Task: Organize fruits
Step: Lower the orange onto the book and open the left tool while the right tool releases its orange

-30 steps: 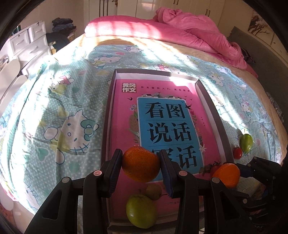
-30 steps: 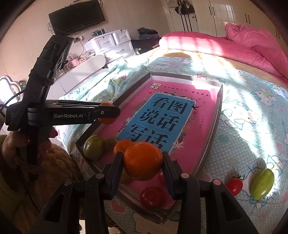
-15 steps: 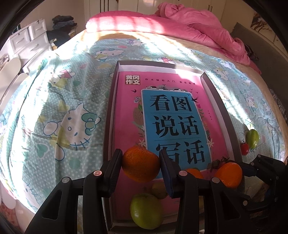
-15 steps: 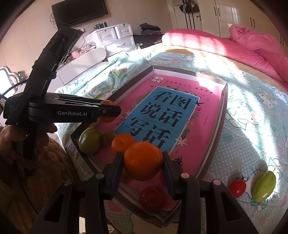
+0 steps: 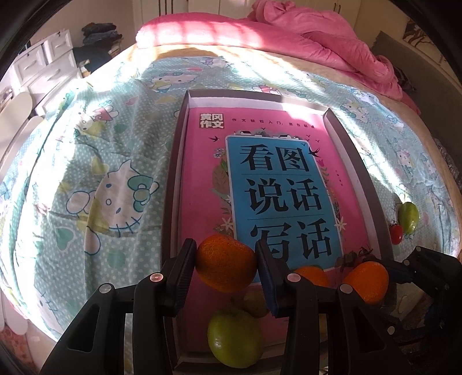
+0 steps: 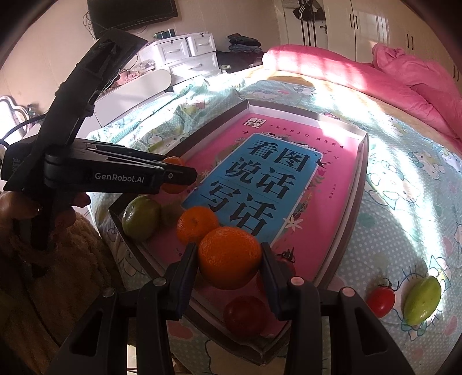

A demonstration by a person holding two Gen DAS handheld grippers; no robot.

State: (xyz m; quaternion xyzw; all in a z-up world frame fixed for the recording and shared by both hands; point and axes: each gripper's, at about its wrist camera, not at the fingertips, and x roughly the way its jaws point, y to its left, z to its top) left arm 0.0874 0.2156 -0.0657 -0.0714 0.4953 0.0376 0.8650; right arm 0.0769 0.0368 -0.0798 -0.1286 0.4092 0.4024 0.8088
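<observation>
A shallow tray [image 5: 363, 161] with a pink book in it lies on the bed. My left gripper [image 5: 225, 266] is shut on an orange [image 5: 225, 264] above the tray's near end. My right gripper [image 6: 229, 259] is shut on another orange [image 6: 229, 256] above the tray's near corner; it also shows in the left wrist view [image 5: 366, 281]. In the tray lie a green apple [image 5: 235, 341], a small orange [image 6: 196, 223], a brownish fruit [image 5: 255, 303] and a red tomato [image 6: 245, 316]. A cherry tomato [image 6: 380, 301] and a green starfruit [image 6: 422, 298] lie on the sheet right of the tray.
The bed has a Hello Kitty sheet [image 5: 109, 184] and a pink duvet [image 5: 317, 43] at its far end. White drawers [image 6: 187, 54] and a TV [image 6: 130, 11] stand beyond the bed's left side. A hand [image 6: 17, 207] holds the left gripper.
Both grippers, each still holding its orange, have moved forward over the tray's near end. The small orange in the tray has come into the left wrist view.
</observation>
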